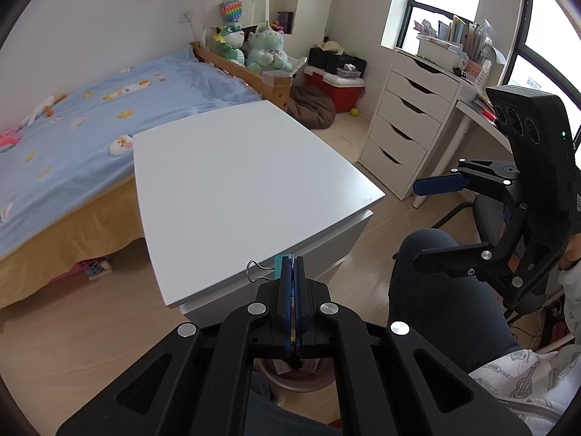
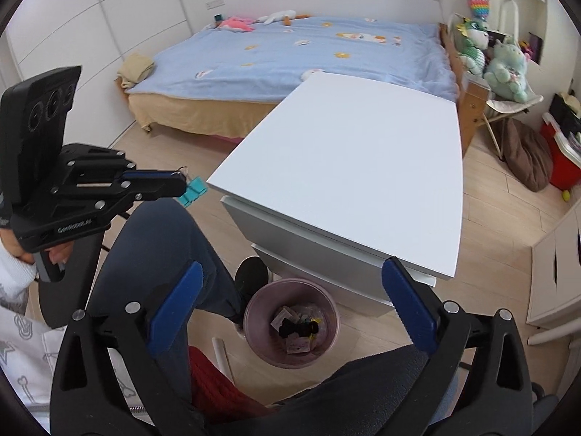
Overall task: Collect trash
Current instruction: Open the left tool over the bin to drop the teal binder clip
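"GenROBOT.AI" lettering on left gripper (image 2: 183,184)

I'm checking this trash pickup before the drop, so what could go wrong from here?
1. The left gripper pinches the teal binder clip only near its tips, so it may slip out early.
2. The clip hangs over the person's knee, not above the pink trash bin; released here, it would likely miss.
3. The bin sits low beside the white table, so the arm could bump the table's edge going down.

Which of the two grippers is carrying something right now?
The left gripper: its fingers are shut on a teal binder clip. The right gripper stands wide open, holding nothing.
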The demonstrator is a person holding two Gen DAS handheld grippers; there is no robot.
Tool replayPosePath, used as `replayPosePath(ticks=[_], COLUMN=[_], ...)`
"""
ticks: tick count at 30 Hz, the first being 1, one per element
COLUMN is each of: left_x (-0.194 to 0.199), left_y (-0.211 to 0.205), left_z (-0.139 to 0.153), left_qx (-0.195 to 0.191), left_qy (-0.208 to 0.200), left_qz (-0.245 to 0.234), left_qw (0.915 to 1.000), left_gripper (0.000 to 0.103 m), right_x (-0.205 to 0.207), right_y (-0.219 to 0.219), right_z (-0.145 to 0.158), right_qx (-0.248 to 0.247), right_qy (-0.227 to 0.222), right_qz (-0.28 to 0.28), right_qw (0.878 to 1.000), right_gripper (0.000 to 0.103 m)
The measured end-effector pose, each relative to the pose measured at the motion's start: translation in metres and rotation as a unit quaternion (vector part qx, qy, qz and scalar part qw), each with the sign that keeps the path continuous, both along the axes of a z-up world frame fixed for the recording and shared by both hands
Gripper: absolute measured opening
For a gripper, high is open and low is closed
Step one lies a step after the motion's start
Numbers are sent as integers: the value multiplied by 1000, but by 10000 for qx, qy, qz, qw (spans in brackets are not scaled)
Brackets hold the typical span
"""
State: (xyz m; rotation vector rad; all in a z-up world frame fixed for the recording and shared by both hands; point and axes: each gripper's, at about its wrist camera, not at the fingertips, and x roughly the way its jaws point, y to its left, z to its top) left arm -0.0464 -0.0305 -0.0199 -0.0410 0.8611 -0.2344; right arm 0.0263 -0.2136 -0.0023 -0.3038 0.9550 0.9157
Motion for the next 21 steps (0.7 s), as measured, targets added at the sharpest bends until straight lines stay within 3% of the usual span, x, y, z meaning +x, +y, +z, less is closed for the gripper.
replayPosePath(ticks=[9,21], left_x=[-1,-2], left_y=[-8,-26], left_z=[4,3], left_qx=[-3,-16], left_qy=[-6,27], left_qz=[-137,-373], left_qw=[9999,9993], left_gripper=[0,0], right_x=[4,13], right_y=[-8,-25], right_z=[5,9], right_qx=[-45,194], right_qy=[-169,-32], right_qz=[-339,-646], right_qw=[9993,9977], right_gripper=[98,98])
